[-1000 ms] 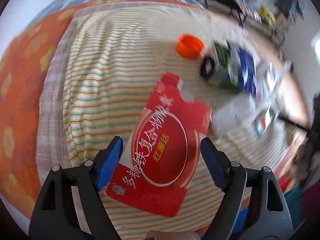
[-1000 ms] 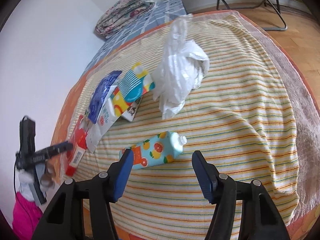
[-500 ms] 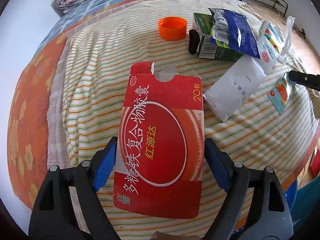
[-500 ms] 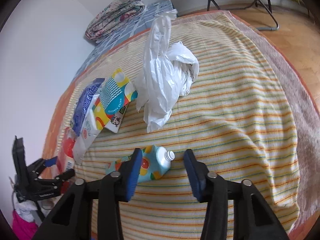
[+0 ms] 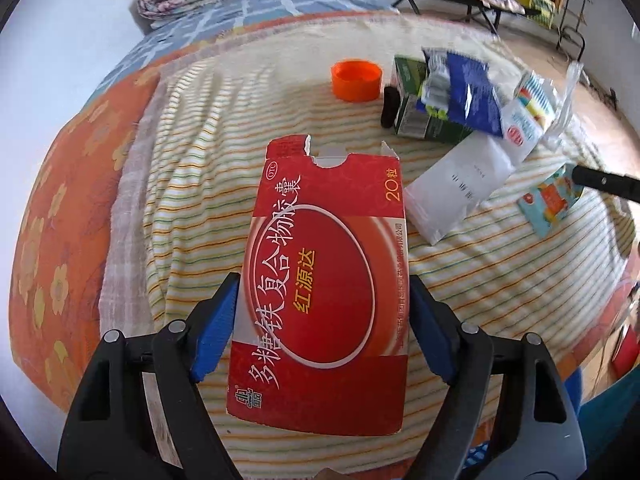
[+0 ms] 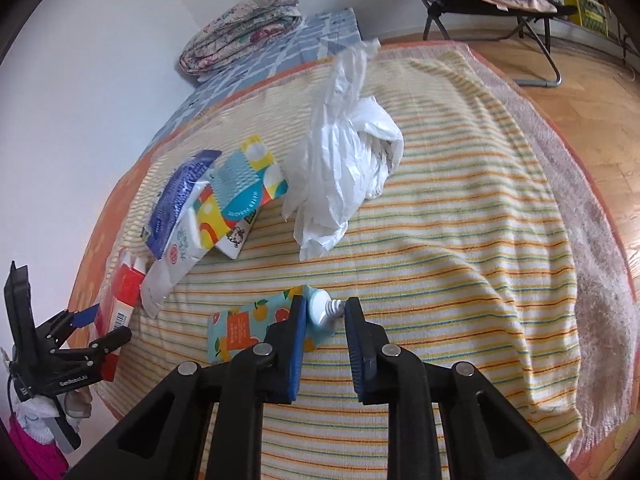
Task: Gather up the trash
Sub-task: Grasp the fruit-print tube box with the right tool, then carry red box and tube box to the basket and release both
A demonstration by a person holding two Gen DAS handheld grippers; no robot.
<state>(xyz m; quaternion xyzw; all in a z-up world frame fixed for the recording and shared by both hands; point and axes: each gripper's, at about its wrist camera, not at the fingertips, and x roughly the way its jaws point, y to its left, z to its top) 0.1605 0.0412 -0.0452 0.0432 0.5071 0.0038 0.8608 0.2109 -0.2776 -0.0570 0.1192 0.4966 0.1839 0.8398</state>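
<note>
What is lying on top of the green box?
A blue foil wrapper drapes over the green box, with a white pouch leaning against it. The box's far end is covered.

Left gripper (image 5: 324, 320) low over the bed, blue-padded fingers (image 5: 214, 330) spread wide, one at each long edge of a flat red carton (image 5: 324, 280), right gripper (image 6: 325, 334) angled downward, jaws narrowed about a tube's capped end (image 6: 322, 312), contact uncertain
</note>
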